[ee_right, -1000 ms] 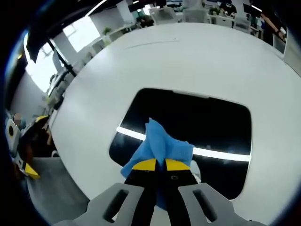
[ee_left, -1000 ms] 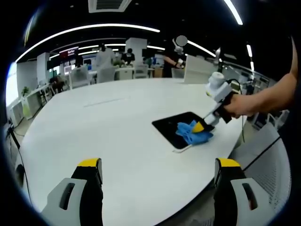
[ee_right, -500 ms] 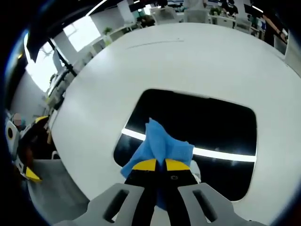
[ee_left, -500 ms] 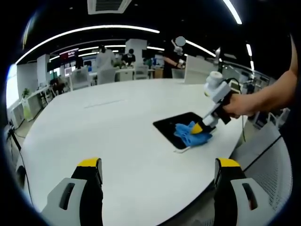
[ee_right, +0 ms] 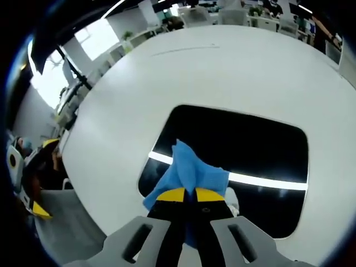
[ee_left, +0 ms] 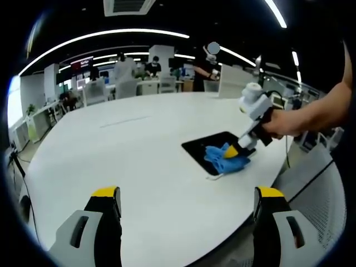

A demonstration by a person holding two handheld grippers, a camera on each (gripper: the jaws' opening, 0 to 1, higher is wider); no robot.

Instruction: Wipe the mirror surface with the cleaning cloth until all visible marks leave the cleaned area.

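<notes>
A dark rectangular mirror (ee_right: pixel 245 150) lies flat on the white table (ee_right: pixel 183 72), reflecting a bright ceiling light strip. My right gripper (ee_right: pixel 185 196) is shut on a blue cleaning cloth (ee_right: pixel 189 169), which rests on the mirror's near edge. In the left gripper view the mirror (ee_left: pixel 208 146) sits at the table's right side, with the blue cloth (ee_left: pixel 222 158) on it and the right gripper (ee_left: pixel 232 150) pressed down on the cloth, held by a person's hand (ee_left: pixel 278 125). My left gripper (ee_left: pixel 186 194) hangs open above the table's near part, holding nothing.
The large white table (ee_left: pixel 122 156) curves away on all sides. Chairs, desks and several people stand in the office beyond it (ee_left: pixel 144 69). Past the table edge in the right gripper view, the left gripper's yellow tips (ee_right: pixel 39 208) and the floor show at the left.
The right gripper with the cloth has shifted slightly left across the mirror. The left gripper has stayed still.
</notes>
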